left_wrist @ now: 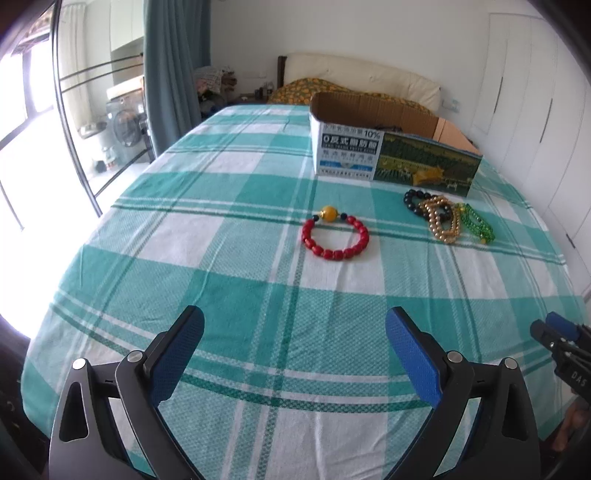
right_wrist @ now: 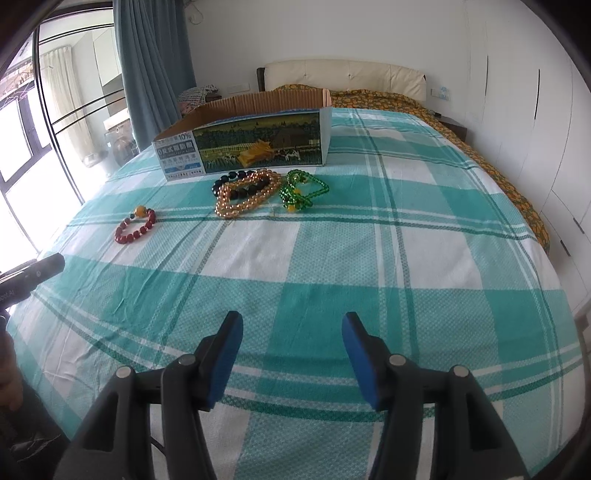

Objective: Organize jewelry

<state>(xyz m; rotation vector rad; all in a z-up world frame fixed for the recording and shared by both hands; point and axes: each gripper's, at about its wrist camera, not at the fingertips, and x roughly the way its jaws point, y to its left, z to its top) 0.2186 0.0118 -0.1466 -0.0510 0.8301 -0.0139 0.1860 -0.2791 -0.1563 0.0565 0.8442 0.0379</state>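
My left claw [left_wrist: 294,332] and right claw [right_wrist: 291,336] both gape empty over the checked sheet [left_wrist: 229,280]. The red bracelet [left_wrist: 335,236] lies mid-frame, unobstructed; the tangled beads [left_wrist: 443,218] sit just before the cardboard box [left_wrist: 391,155], upper right.

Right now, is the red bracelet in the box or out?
Out. The red bracelet lies flat on the checked bedsheet, apart from the cardboard box.

Daylight is pouring in through the window [left_wrist: 22,147] at the left, blowing that edge out to pure white in both views. The checked bedcover [left_wrist: 258,295] is lying evenly lit, shadows showing only faintly. Fisheye curvature is bending the far wall [right_wrist: 369,33], and dark vignetting is closing in at the corners. Focus is holding sharp.
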